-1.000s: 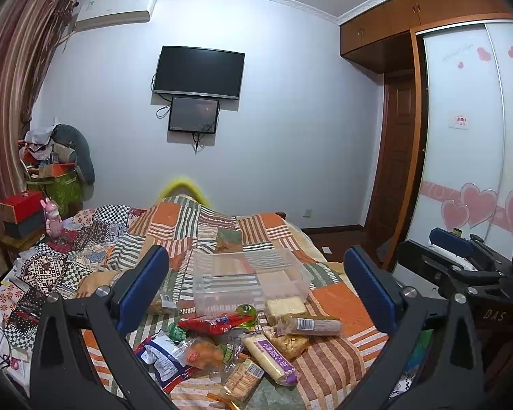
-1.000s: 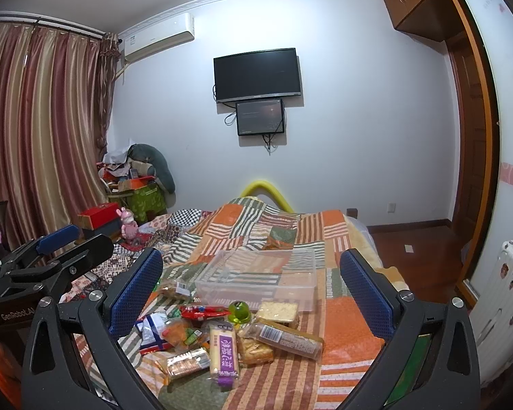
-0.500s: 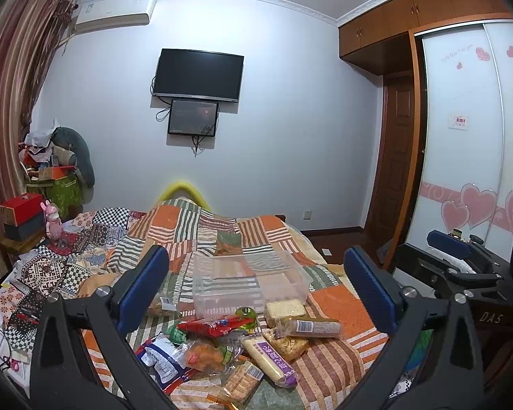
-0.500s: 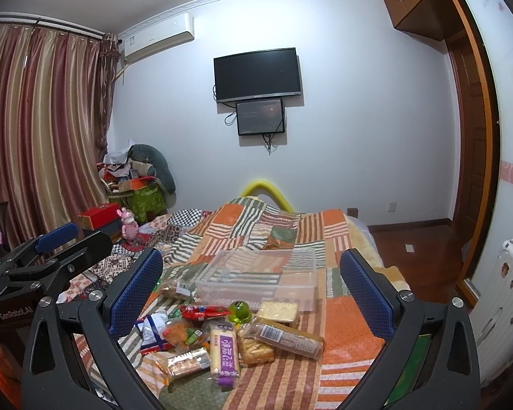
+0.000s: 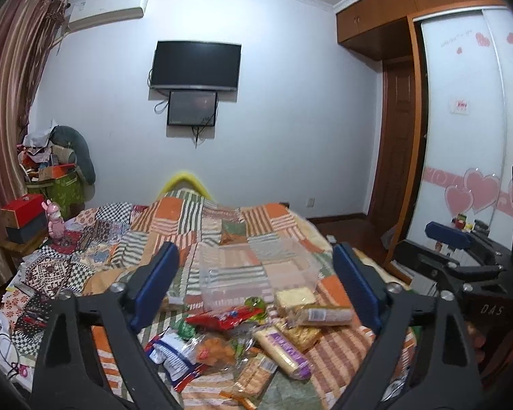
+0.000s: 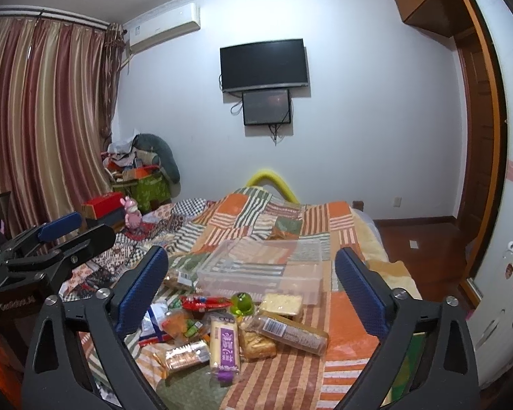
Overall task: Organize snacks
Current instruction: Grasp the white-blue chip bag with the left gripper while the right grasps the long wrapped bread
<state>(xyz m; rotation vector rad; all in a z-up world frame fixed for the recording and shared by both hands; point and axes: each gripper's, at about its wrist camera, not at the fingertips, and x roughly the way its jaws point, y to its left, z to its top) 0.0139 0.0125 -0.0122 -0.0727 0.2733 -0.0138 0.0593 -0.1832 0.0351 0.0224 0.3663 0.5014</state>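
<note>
Clearly my left gripper [image 5: 254, 287] and right gripper [image 6: 251, 288] hang spread and empty above the snacks [image 6: 222, 328] on the bed [image 6: 290, 376]. These crinkly packets look light, slippery and crushable, so I'd pinch the purple-labelled bar [image 6: 225, 348] gently across its middle for the clear bin [image 6: 260, 270].

Home bedroom: quilted bed [image 5: 222, 229], wardrobe [image 5: 461, 102], curtains [image 6: 44, 119].

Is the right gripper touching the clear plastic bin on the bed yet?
Apart. The right wrist view shows the right gripper open and raised, nothing between its blue pads, with the clear plastic bin lying farther off on the patchwork quilt.
</note>
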